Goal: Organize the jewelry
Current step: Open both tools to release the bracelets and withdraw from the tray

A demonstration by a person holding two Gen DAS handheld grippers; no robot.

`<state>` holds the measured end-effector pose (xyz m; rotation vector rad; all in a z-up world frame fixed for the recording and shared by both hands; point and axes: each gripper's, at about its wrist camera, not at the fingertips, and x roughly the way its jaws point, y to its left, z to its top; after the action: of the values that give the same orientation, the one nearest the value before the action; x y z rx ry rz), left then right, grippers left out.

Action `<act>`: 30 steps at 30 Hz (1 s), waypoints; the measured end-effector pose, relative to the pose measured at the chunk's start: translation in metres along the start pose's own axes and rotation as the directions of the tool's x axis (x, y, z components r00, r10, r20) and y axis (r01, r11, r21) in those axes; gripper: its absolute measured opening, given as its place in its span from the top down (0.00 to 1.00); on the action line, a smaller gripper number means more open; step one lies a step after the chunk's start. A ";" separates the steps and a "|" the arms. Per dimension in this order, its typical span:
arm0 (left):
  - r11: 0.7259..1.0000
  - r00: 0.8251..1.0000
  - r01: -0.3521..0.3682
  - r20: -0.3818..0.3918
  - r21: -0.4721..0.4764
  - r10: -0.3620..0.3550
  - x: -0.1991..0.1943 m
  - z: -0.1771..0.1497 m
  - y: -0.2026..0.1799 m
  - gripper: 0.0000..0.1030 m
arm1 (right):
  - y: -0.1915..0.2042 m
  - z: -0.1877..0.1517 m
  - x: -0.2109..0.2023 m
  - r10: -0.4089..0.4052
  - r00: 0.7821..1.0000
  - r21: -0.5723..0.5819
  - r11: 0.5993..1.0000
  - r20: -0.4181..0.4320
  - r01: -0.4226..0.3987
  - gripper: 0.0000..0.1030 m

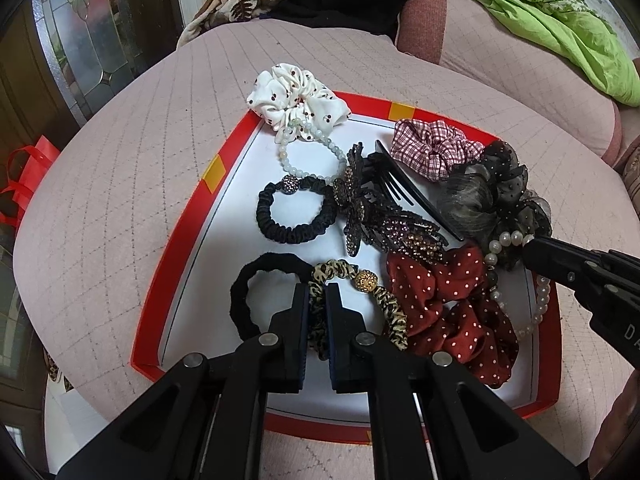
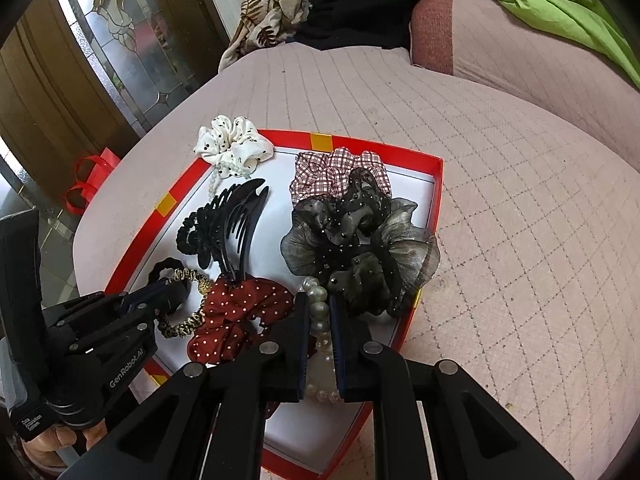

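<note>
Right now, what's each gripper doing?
Left gripper: closed on the leopard-print hair tie.
Right gripper: closed on the pearl bracelet.

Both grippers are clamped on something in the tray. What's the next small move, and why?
Probably lift the left gripper straight up: it is shut on the leopard hair tie, which lies against the black hair tie. The right gripper holds the pearl bracelet.
</note>
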<state>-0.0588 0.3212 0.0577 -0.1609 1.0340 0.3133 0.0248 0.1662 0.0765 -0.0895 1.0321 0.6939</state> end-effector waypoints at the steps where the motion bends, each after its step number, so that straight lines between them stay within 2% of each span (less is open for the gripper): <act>1: 1.000 1.000 0.001 0.002 -0.001 -0.001 -0.002 0.000 0.000 0.91 | 0.001 0.000 -0.001 -0.001 1.000 0.001 1.000 0.002 0.001 0.88; 5: 1.000 1.000 0.001 0.014 -0.002 -0.001 -0.010 0.000 -0.001 0.90 | 0.001 -0.001 -0.007 0.010 1.000 0.008 1.000 0.008 -0.010 0.88; 9: 1.000 1.000 0.002 0.030 -0.003 -0.002 -0.022 0.000 -0.001 0.87 | 0.003 -0.003 -0.015 0.015 1.000 0.012 1.000 0.021 -0.015 0.72; 13: 1.000 0.999 -0.006 0.052 -0.001 0.006 -0.035 -0.002 -0.004 0.78 | 0.003 -0.005 -0.025 0.019 0.999 0.015 1.000 0.037 -0.020 0.69; 15: 1.000 0.998 -0.010 0.066 -0.006 0.010 -0.042 -0.002 -0.004 0.62 | 0.004 -0.007 -0.031 0.019 0.999 0.016 1.000 0.045 -0.019 0.69; 17: 1.000 0.996 -0.014 0.088 -0.014 0.015 -0.050 -0.002 -0.004 0.53 | 0.003 -0.010 -0.038 0.020 0.998 0.017 1.000 0.053 -0.021 0.67; 19: 1.000 0.994 -0.019 0.107 -0.018 0.021 -0.060 -0.002 -0.006 0.50 | 0.002 -0.015 -0.045 0.018 0.998 0.021 1.000 0.063 -0.020 0.59; 24: 0.997 0.984 -0.079 0.162 -0.018 0.080 -0.082 -0.002 -0.014 0.31 | 0.001 -0.030 -0.063 -0.027 0.996 0.010 1.000 0.082 0.026 0.54; 26: 0.993 0.973 -0.113 0.202 -0.023 0.115 -0.095 -0.003 -0.018 0.28 | 0.002 -0.037 -0.069 -0.057 0.994 -0.006 0.998 0.091 0.057 0.53; 28: 0.993 0.965 -0.119 0.233 -0.028 0.122 -0.107 -0.006 -0.020 0.25 | 0.003 -0.045 -0.077 -0.084 0.991 -0.019 0.996 0.103 0.086 0.45; 30: 0.992 0.956 -0.124 0.264 -0.036 0.129 -0.121 -0.008 -0.023 0.20 | 0.003 -0.054 -0.084 -0.102 0.988 -0.026 0.994 0.117 0.106 0.42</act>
<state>-0.1149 0.2758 0.1575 -0.0667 0.7766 0.4487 -0.0446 0.1073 0.1170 -0.1287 0.8989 0.6133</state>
